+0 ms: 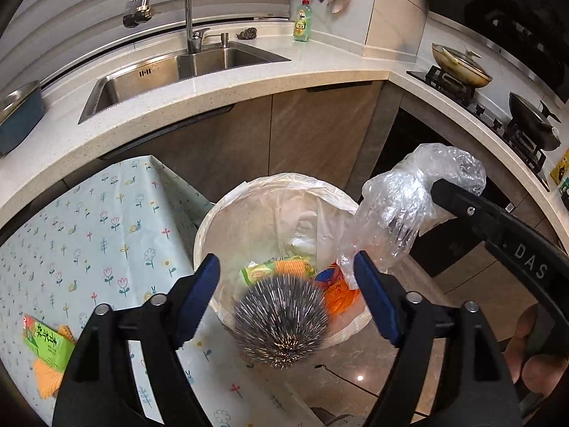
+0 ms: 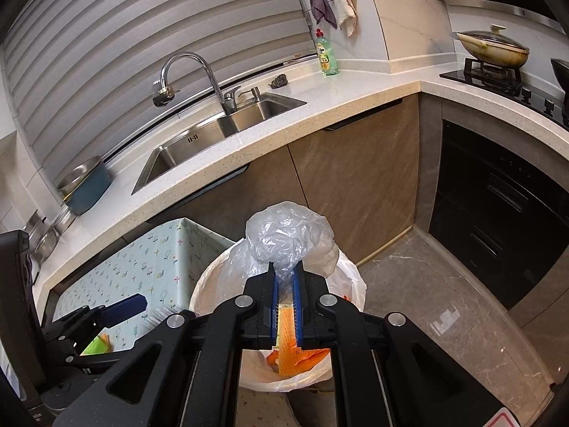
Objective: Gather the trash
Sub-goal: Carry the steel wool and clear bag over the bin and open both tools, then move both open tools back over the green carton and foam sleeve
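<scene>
A round trash bin (image 1: 227, 206) with a white liner stands on the floor beside a low table; it also shows in the right wrist view (image 2: 350, 284). Inside lie a green-and-orange packet (image 1: 277, 268) and orange wrappers (image 1: 339, 299). My left gripper (image 1: 286, 284) is open above the bin, and a spiky grey ball (image 1: 281, 323) is in mid-air just below its fingers. My right gripper (image 2: 286, 277) is shut on a crumpled clear plastic bag (image 2: 288, 235) and holds it over the bin's right rim; the bag also shows in the left wrist view (image 1: 402, 206).
The low table has a floral cloth (image 1: 106, 235) with a green-and-orange packet (image 1: 49, 352) on it. Behind are a counter with a sink (image 1: 177, 71), a faucet, a green soap bottle (image 1: 302, 21), and a stove with pans (image 1: 462, 67). Cabinet doors face the bin.
</scene>
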